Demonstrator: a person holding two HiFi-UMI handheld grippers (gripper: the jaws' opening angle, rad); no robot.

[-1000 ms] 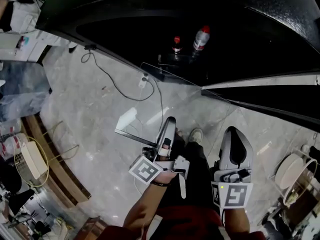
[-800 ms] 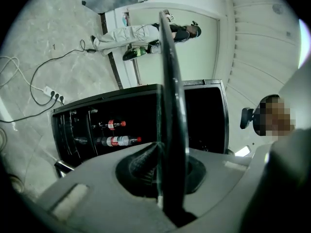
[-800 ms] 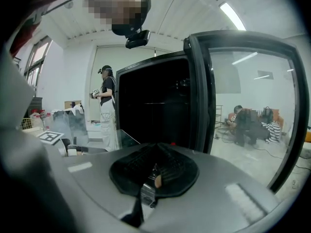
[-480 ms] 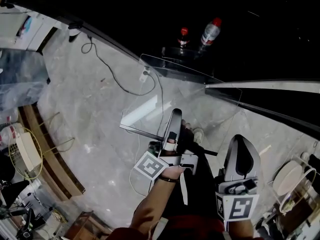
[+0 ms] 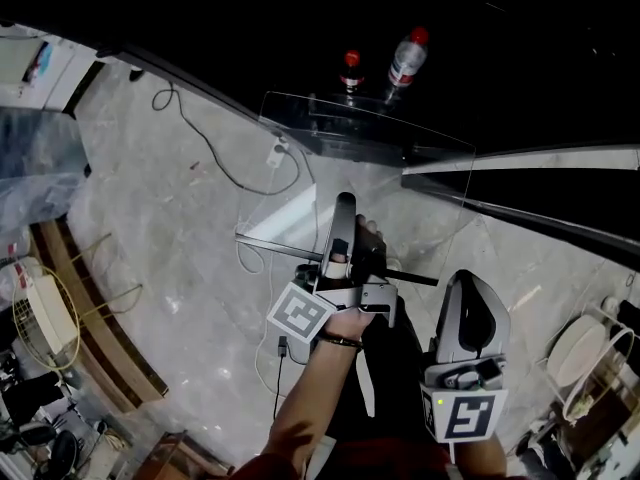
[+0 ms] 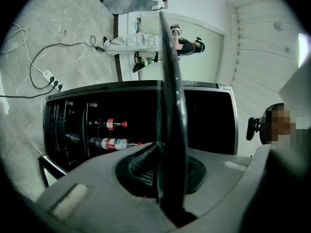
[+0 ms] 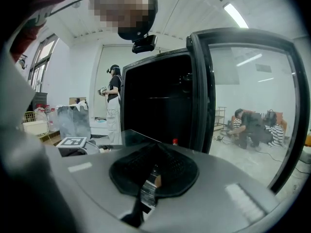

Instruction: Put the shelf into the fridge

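Shelf (image 5: 400, 183), a clear glass pane, is carried in the air in front of the open fridge (image 5: 520, 58), its far edge reaching the dark opening just below two bottles (image 5: 403, 56). Left gripper (image 5: 342, 211) is clamped on the near edge; the left gripper view shows the pane edge-on, running straight out from between the jaws. Right gripper (image 5: 471, 290) hangs lower and to the side, jaws pressed together on nothing, well apart from the pane.

Step in hand, by my judgement: the approach, insertion not yet begun. The next move calls for levelling the pane and lining its side edges up with the fridge's supports, which cannot be made out here.

Against the earlier frames, the pane sits higher and nearer the opening.
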